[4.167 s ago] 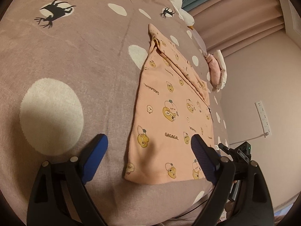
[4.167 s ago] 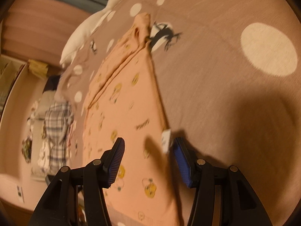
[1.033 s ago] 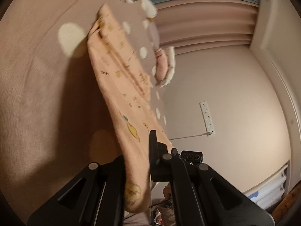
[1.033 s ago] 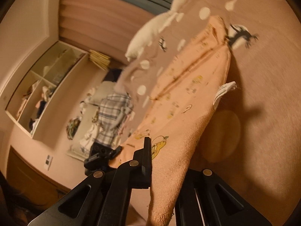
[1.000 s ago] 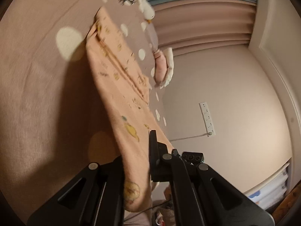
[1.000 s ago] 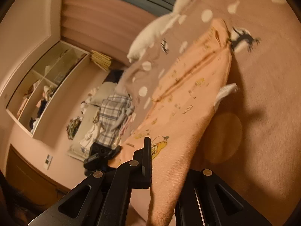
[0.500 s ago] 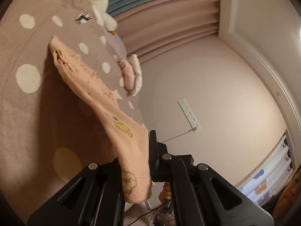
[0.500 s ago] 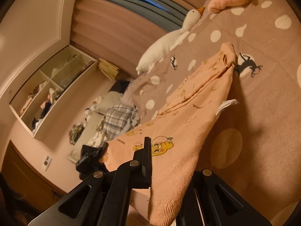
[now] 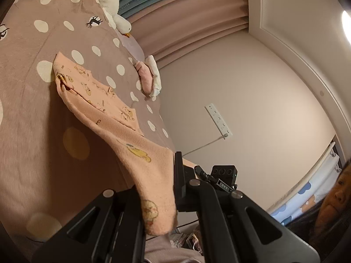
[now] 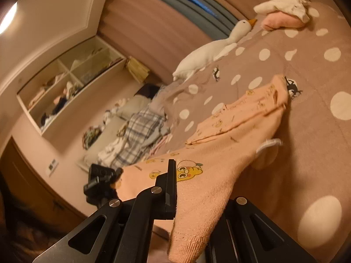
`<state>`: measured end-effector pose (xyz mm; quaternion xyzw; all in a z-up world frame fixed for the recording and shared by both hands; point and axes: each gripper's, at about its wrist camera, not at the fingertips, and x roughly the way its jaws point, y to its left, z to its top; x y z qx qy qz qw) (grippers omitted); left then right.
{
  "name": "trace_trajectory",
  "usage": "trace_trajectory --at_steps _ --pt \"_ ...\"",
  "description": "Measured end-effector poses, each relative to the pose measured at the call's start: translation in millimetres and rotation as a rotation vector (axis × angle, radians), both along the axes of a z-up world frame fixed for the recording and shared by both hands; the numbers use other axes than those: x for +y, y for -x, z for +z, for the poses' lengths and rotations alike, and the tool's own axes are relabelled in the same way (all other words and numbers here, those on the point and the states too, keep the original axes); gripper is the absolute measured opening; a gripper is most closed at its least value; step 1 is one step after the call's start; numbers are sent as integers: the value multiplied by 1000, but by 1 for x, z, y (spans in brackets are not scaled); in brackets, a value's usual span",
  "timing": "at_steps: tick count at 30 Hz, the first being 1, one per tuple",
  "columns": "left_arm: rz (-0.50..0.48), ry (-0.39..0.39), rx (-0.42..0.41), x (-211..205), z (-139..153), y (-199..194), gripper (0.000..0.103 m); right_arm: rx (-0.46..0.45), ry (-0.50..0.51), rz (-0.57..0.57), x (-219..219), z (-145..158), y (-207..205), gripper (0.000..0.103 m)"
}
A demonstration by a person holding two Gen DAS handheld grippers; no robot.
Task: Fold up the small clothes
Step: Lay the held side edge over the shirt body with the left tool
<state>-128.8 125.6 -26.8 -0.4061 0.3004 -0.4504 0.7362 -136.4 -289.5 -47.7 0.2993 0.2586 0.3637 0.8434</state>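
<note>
A peach garment printed with yellow cartoon animals has its near hem lifted off the bed, while its far end still rests on the bedspread. My left gripper is shut on one hem corner. My right gripper is shut on the other corner of the same peach garment, whose white care label hangs from the right side seam. Each gripper shows in the other's view: the right gripper beyond the cloth, the left gripper at lower left.
A white goose plush and a pink-and-white folded pile lie at the far end of the spotted bedspread. A plaid heap sits off the bed's left side. A power strip hangs on the wall.
Both grippers have risen and carried the gripped hem up and toward the garment's far end, so more of the cloth hangs off the bed. Both views have rolled.
</note>
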Motion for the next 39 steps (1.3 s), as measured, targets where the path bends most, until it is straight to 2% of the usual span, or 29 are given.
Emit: trace_trajectory --at_steps 4,9,16,30,33,39 --pt "-14 -11 -31 -3 13 11 0 -38 27 16 1 12 10 5" --pt "-13 -20 -18 -10 15 -10 0 -38 4 17 -2 13 -5 5" --pt "14 -59 68 -16 2 -49 0 98 -28 -14 -9 -2 -48 5" --pt "92 -82 160 -11 -9 -138 0 179 -58 -60 -20 -10 -132 5" --pt "86 -79 204 -15 -17 -164 0 229 -74 -84 -24 -18 -156 5" --pt "104 -143 266 -26 -35 -205 0 320 -45 -119 -23 -33 -194 5"
